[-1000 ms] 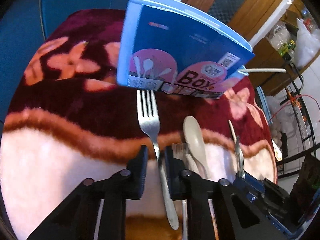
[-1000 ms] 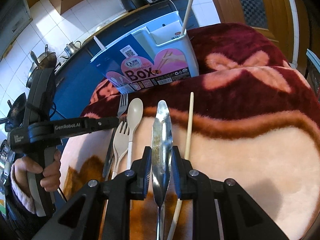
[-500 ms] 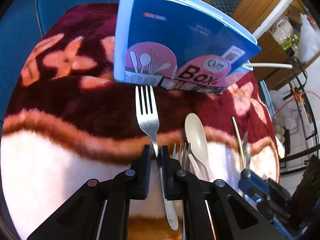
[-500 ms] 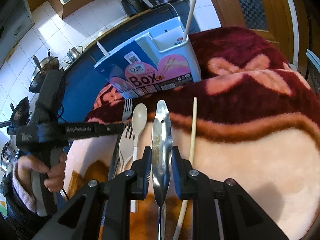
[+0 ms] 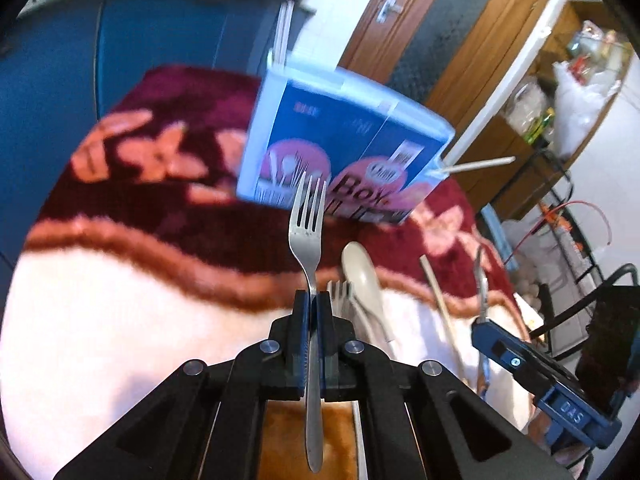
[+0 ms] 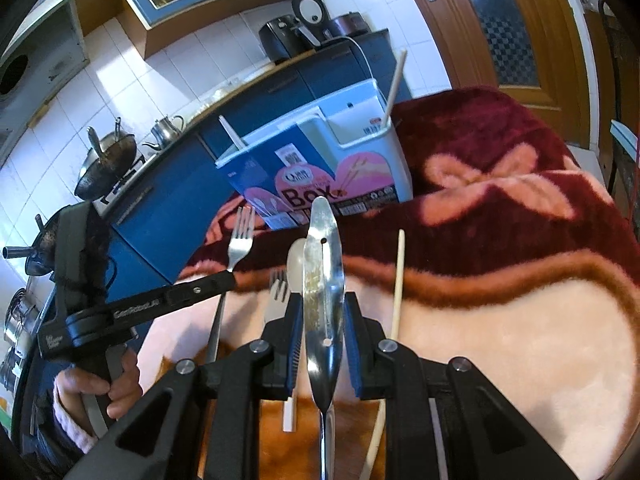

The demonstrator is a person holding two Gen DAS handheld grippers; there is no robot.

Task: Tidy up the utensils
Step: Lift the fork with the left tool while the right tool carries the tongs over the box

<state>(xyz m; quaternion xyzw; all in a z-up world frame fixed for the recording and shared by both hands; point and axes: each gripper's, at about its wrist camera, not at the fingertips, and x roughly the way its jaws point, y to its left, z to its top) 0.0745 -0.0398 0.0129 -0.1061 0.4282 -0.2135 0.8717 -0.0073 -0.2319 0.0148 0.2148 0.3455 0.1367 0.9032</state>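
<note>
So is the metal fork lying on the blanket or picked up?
Picked up. The left gripper is shut on the metal fork, and its tines point up in front of the blue box.

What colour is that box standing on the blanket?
The box is light blue with a dark blue front and pink patches; the right wrist view shows it best.
</note>
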